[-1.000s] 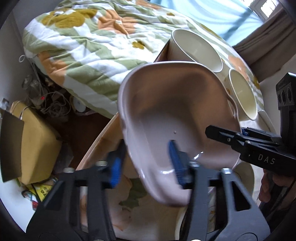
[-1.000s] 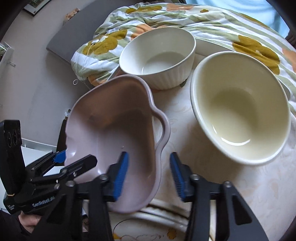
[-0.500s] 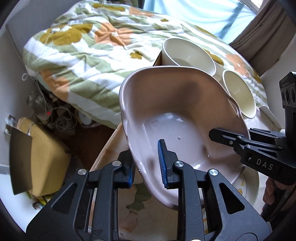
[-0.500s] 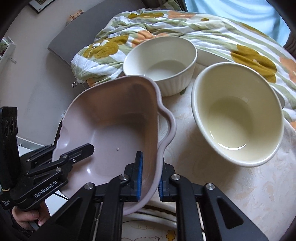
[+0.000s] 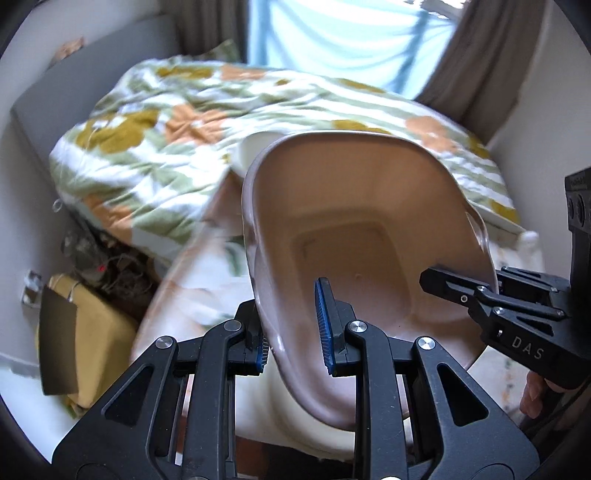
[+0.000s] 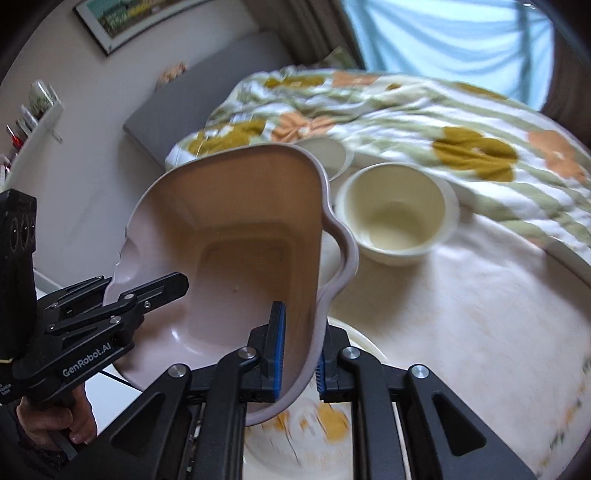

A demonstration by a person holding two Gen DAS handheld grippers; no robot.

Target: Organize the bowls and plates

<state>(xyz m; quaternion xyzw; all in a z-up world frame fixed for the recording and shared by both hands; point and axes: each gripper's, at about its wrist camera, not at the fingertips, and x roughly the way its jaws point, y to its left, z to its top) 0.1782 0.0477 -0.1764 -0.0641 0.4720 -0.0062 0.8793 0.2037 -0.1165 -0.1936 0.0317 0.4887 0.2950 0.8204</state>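
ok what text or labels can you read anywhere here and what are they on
"DAS" on the side of the right claw, seen from the left wrist view.
"GenRobot.AI" on the side of the left claw, seen from the right wrist view.
Smaller print below "GenRobot.AI": too small to read.
The framed picture on the wall: too blurred to read any text.

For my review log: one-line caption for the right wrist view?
Both grippers clamp opposite rims of the pink dish, lifted above the table near a cream bowl.

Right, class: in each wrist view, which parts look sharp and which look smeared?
Left wrist view: the pink dish and left gripper are sharp, the floral quilt smeared. Right wrist view: the right gripper is sharp, the cream bowl and tablecloth blurred.
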